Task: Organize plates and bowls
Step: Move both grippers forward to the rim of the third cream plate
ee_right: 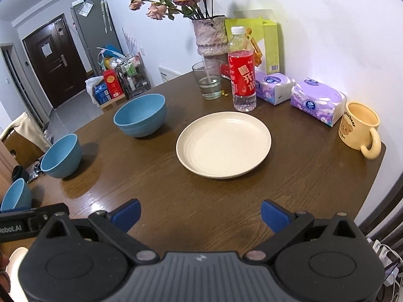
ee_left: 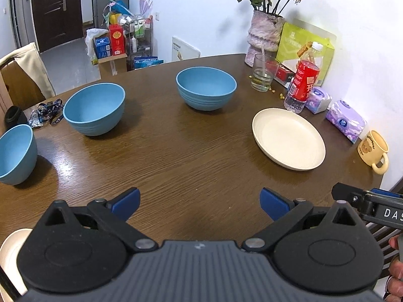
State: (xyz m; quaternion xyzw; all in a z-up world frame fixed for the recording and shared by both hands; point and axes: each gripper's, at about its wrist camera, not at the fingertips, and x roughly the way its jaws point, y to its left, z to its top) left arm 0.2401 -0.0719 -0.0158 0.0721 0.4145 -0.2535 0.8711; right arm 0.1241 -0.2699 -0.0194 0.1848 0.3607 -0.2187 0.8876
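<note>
Three blue bowls stand on the brown wooden table (ee_left: 191, 156): a far bowl (ee_left: 206, 88), a middle bowl (ee_left: 94, 108) and a near-left bowl (ee_left: 15, 153). A cream plate (ee_left: 288, 142) lies at the right. A second cream plate (ee_left: 10, 256) peeks out at the lower left, partly hidden by my left gripper (ee_left: 200, 203), which is open over bare wood. In the right wrist view my right gripper (ee_right: 200, 215) is open, short of the cream plate (ee_right: 223, 144); the far bowl (ee_right: 141, 118), middle bowl (ee_right: 61, 156) and near-left bowl (ee_right: 16, 196) sit to its left.
Along the wall stand a vase of dried roses (ee_right: 210, 35), a glass (ee_right: 207, 79), a red-labelled bottle (ee_right: 241, 73), tissue packs (ee_right: 317, 102), a green bag (ee_left: 304, 47) and a yellow mug (ee_right: 359, 128). A chair (ee_left: 22, 75) and lanyard (ee_left: 50, 110) lie at the left.
</note>
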